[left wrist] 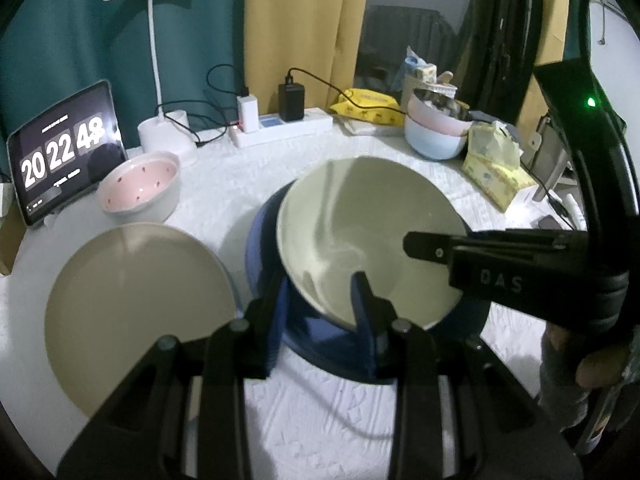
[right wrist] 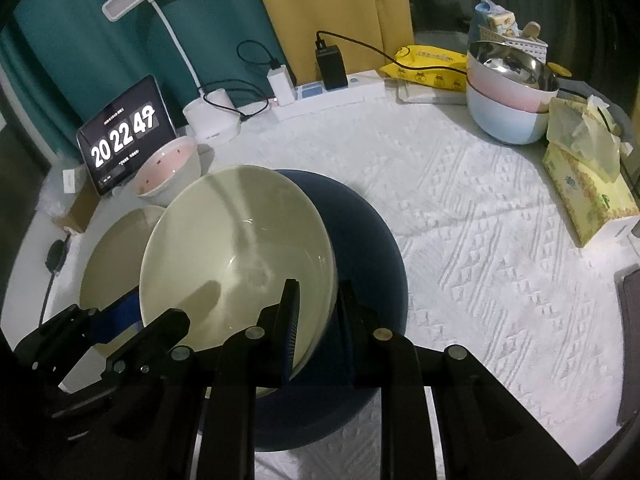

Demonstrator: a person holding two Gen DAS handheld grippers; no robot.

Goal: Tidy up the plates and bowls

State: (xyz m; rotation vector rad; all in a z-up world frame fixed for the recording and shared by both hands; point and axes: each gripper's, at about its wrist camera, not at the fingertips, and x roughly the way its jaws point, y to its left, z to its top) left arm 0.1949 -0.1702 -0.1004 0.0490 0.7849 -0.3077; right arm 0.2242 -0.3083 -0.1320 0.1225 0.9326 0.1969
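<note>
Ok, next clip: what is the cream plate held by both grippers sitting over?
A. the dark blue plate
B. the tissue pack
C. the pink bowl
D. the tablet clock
A. The cream plate, clamped at its rim by the left gripper and right gripper, tilts above the dark blue plate; the pink bowl stands apart behind.

A bowl (right wrist: 236, 248) sits on a plate (right wrist: 360, 240), another plate (left wrist: 136, 300) to its left.

A tablet (right wrist: 127, 133) showing a clock leans at the bench's (right wrist: 480, 240) back-left edge, beside a white lamp (right wrist: 212, 118), a power strip (right wrist: 332, 94), yellow wipes (right wrist: 430, 65) and a tissue pack (right wrist: 588, 188).
</note>
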